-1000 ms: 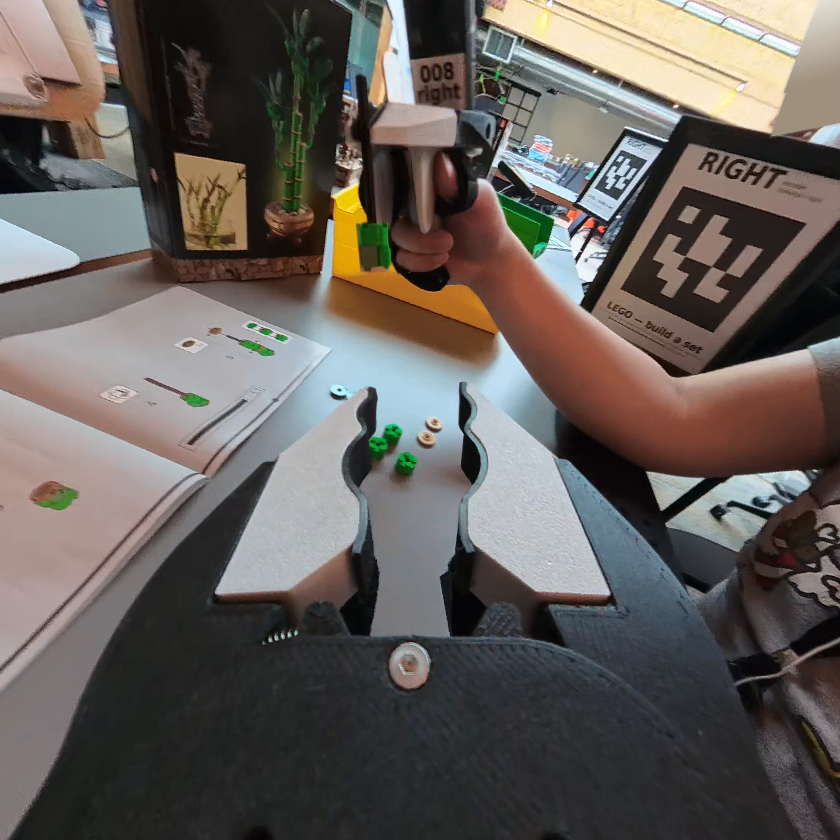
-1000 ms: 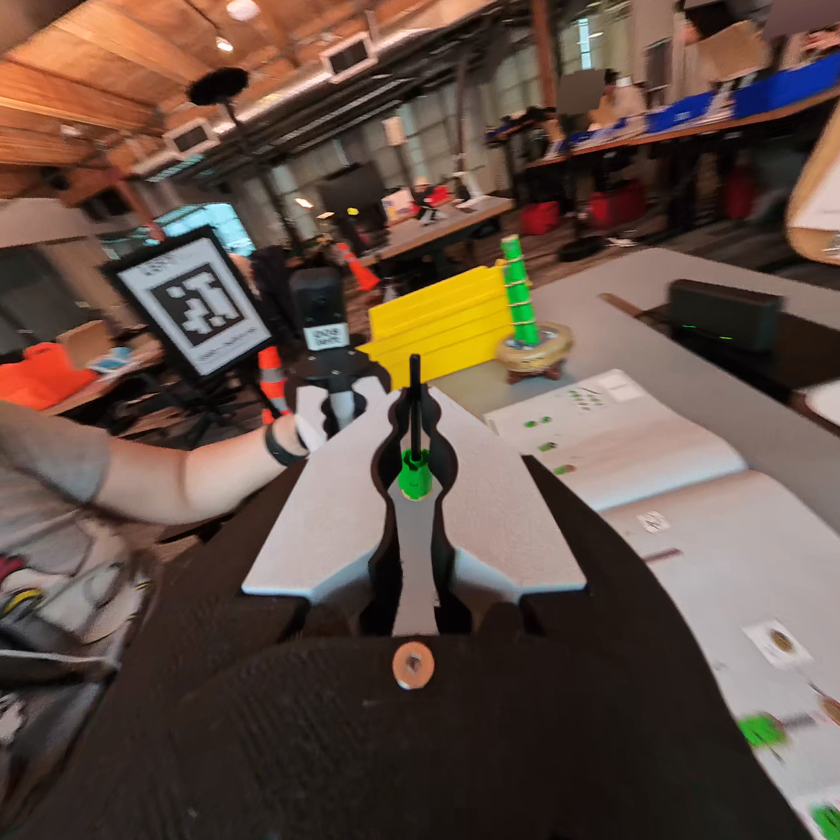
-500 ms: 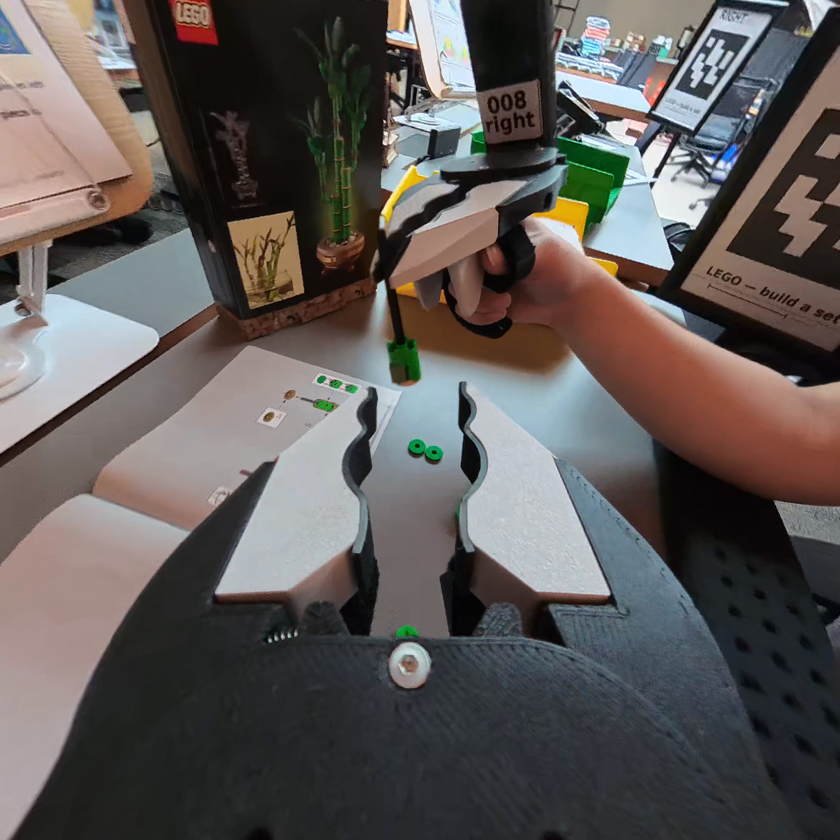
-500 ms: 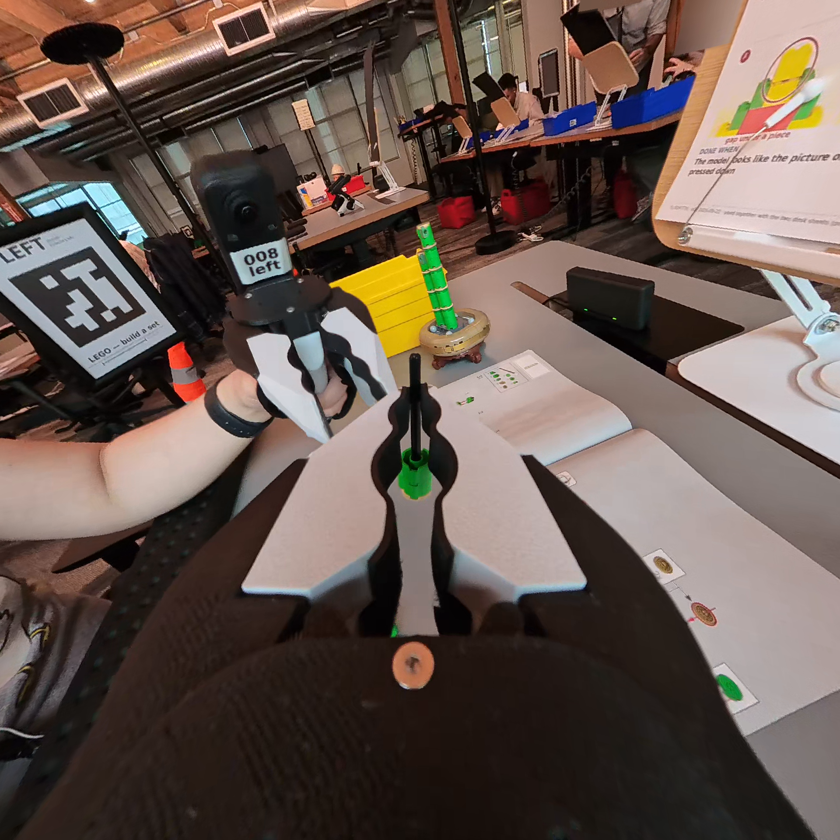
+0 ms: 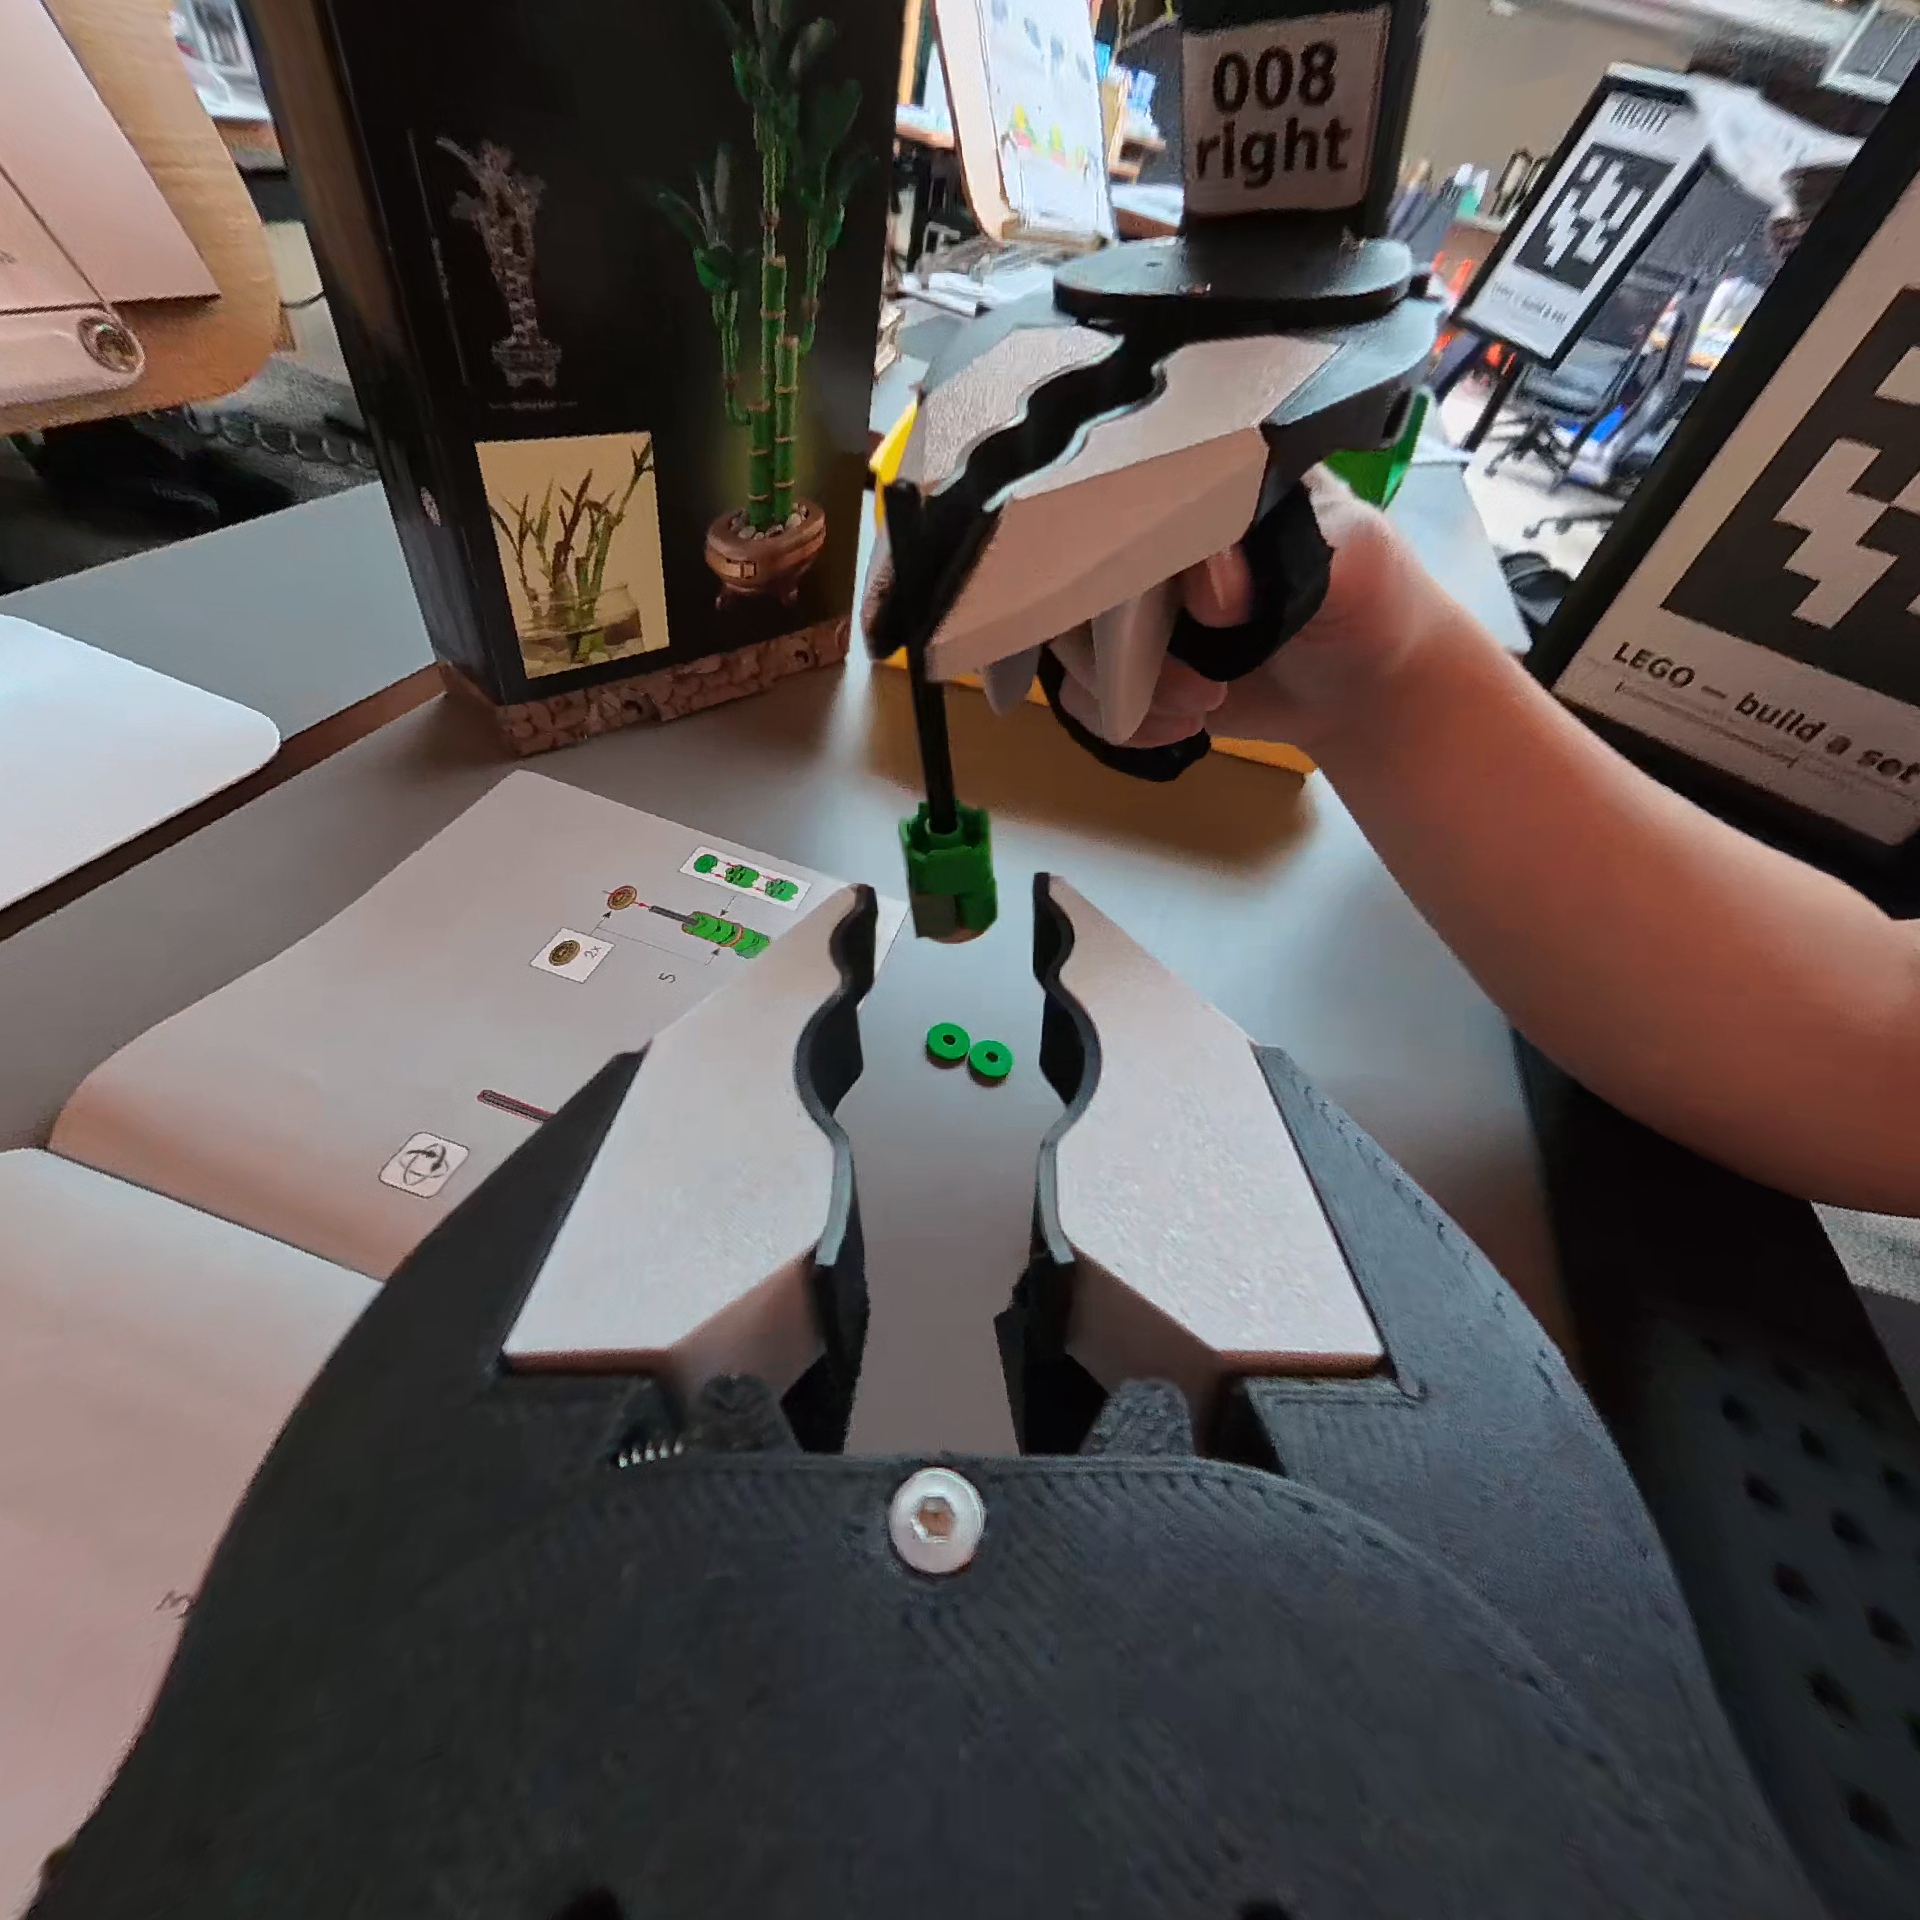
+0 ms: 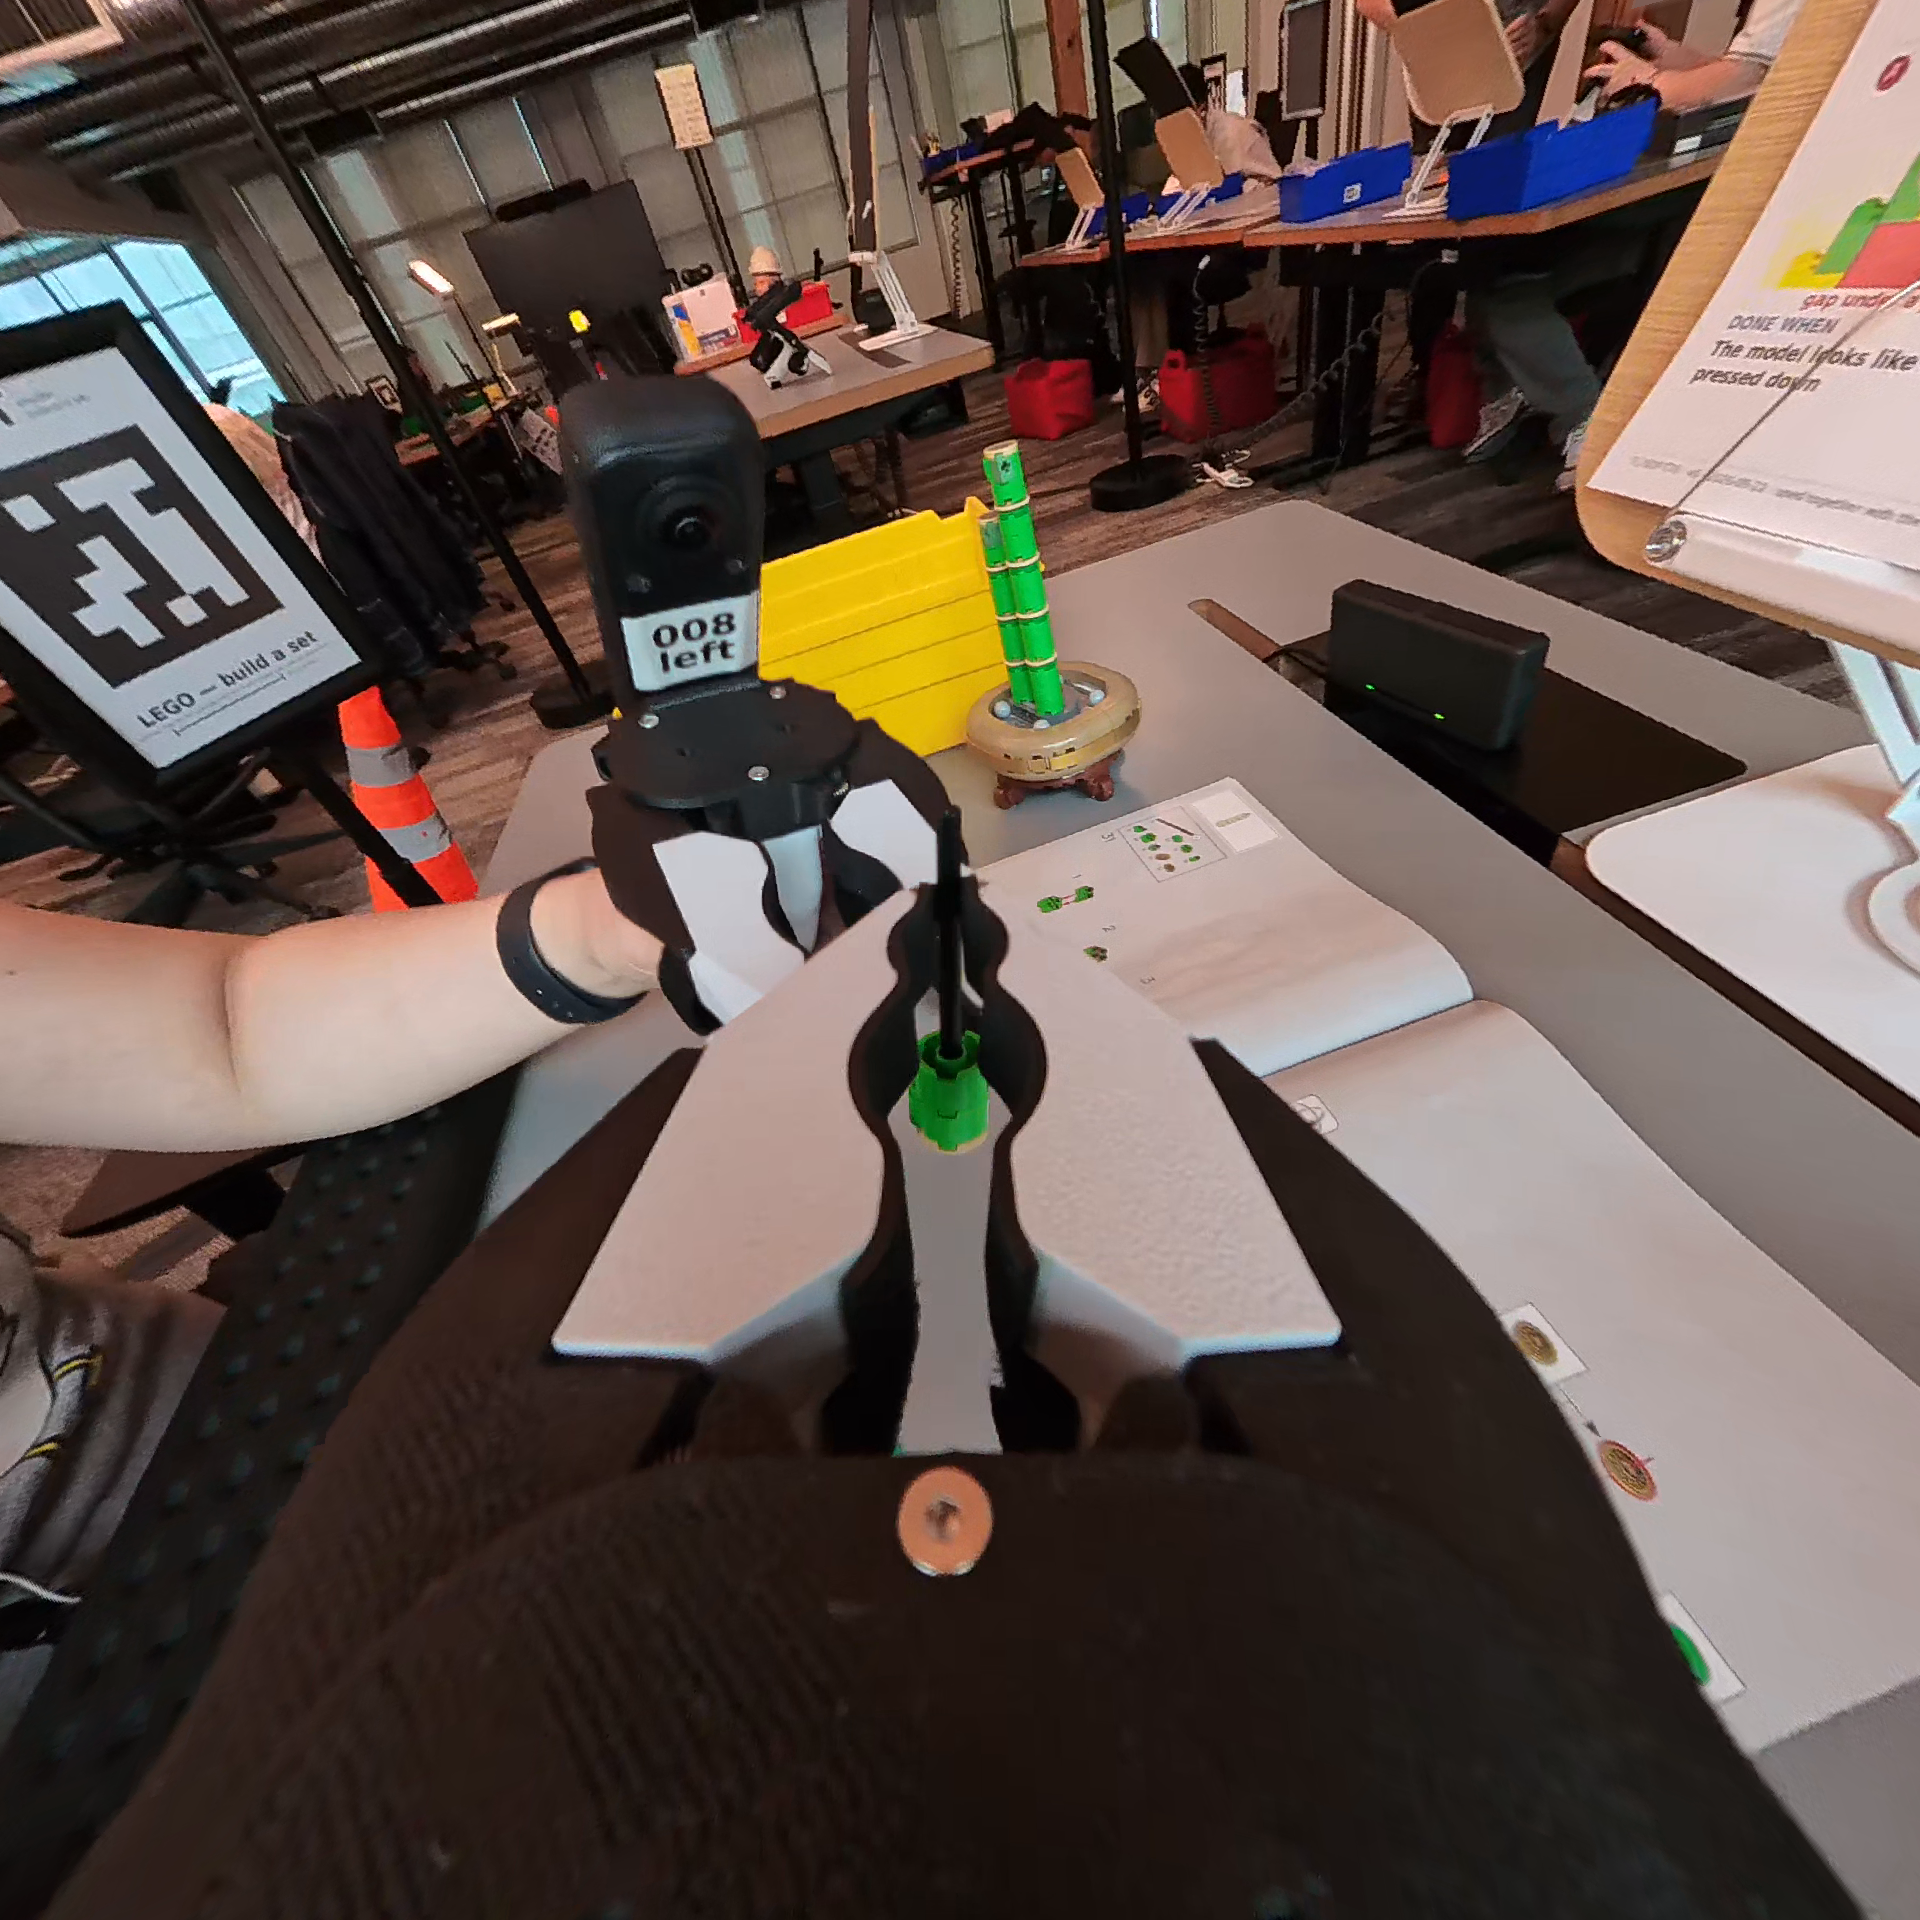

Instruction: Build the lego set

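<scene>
Two grippers: I hold one in each hand, and I place everything against the black axle.
Right gripper: my fingers are clenched on the black axle, which runs forward along the slot between them.
Same gripper from the left wrist view: it points down at the table and the axle hangs from its tips.
Green piece: threaded on the axle's near end in my right view; in the left view it sits at the axle's lower end, clear of the table.
Left gripper: my fingers are released, spread apart with nothing between the pads.
Left gripper against the axle: the green piece hangs just in front of the gap between my left fingertips.
Two green rings: flat on the grey table, touching each other, below the axle's lower end and seen between my left fingers.
Instruction booklet: open on the table, left of the axle in the left view.
Set box: upright behind the axle, beyond the booklet.
Bamboo model: green stalks upright in a tan pot, beyond the axle's tip in the right view.
Yellow bin: just beside the model.
</scene>
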Demonstrator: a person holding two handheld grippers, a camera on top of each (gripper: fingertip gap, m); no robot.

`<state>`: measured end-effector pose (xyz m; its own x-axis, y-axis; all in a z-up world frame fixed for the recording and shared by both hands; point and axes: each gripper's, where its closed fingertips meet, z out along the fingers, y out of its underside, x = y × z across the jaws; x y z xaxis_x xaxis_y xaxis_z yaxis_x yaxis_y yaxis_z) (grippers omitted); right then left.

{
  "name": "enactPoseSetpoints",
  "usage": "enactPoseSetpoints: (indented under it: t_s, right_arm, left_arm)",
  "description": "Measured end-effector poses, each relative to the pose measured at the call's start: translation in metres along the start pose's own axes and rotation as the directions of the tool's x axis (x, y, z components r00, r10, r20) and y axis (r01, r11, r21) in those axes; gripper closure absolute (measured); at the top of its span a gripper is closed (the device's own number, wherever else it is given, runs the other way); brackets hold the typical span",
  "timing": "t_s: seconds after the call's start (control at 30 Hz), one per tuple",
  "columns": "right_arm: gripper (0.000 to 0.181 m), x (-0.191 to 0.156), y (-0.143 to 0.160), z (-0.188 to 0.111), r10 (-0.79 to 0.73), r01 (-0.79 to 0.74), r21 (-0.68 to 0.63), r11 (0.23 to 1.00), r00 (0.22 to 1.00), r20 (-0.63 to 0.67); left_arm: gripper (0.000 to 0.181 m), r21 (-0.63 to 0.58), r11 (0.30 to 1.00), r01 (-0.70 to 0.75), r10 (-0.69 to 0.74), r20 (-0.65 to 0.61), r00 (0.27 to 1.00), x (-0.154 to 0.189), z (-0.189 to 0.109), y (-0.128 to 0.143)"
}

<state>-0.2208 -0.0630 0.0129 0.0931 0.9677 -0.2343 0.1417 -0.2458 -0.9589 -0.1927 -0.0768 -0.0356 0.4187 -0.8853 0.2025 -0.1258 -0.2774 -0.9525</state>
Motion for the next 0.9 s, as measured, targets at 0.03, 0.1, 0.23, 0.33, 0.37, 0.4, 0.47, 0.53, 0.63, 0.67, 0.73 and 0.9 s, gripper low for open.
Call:
enactPoseSetpoints:
  t_s: [0.03,0.1,0.23,0.33,0.37,0.4,0.47,0.53,0.63,0.67,0.73,0.9]
  right_arm:
    - [0.179,0.000,0.000,0.001,0.011,-0.011,0.006,1.000,1.000,0.007]
    - [0.178,-0.001,0.001,0.004,0.030,-0.030,0.010,0.999,0.999,0.024]
    - [0.178,-0.004,-0.001,0.008,0.045,-0.046,0.026,0.999,0.998,0.046]
    - [0.178,-0.003,0.000,0.008,0.036,-0.036,0.015,0.999,0.999,0.028]
    - [0.178,-0.003,0.000,0.009,0.036,-0.036,0.013,0.999,0.999,0.024]
    - [0.178,-0.002,0.000,0.008,0.038,-0.038,0.016,0.999,0.999,0.018]
    - [0.178,-0.002,0.001,0.009,0.046,-0.047,0.011,0.999,0.999,0.022]
    - [0.178,0.000,0.004,0.009,0.047,-0.047,-0.001,0.999,0.999,0.019]
    - [0.178,0.001,0.003,0.008,0.063,-0.063,0.011,0.998,0.998,0.024]
    - [0.178,0.001,0.004,0.009,0.065,-0.065,0.009,0.998,0.998,0.026]
    - [0.178,0.002,0.005,0.009,0.062,-0.062,0.004,0.998,0.998,0.022]
    - [0.178,-0.001,0.003,0.012,0.064,-0.065,0.012,0.998,0.997,0.038]
  left_arm:
    - [0.155,0.017,1.000,0.007,-0.007,-0.007,1.000,0.000,-0.002,-0.001]
    - [0.157,0.033,0.999,0.014,-0.014,-0.014,1.000,0.000,-0.005,-0.002]
    - [0.161,-0.015,1.000,0.011,-0.011,-0.004,1.000,-0.001,-0.005,0.007]
    - [0.165,-0.013,1.000,0.005,-0.005,0.019,1.000,-0.001,-0.002,0.009]
    - [0.166,-0.008,1.000,0.011,-0.011,0.030,0.999,-0.002,-0.002,0.009]
    - [0.166,0.002,1.000,0.014,-0.014,0.040,0.999,-0.003,-0.001,0.008]
    - [0.166,0.009,1.000,0.019,-0.019,0.036,0.999,-0.002,0.000,0.009]
    - [0.166,-0.004,1.000,0.031,-0.031,0.027,0.999,-0.002,0.000,0.012]
    - [0.166,0.010,0.999,0.038,-0.038,0.022,0.999,-0.004,-0.002,0.012]
    - [0.165,0.014,0.999,0.045,-0.046,0.016,0.999,-0.003,-0.002,0.011]
    - [0.156,0.028,0.998,0.055,-0.056,0.020,0.998,-0.005,-0.003,0.010]
    - [0.165,0.035,0.999,0.037,-0.037,0.021,0.999,-0.004,-0.004,0.008]
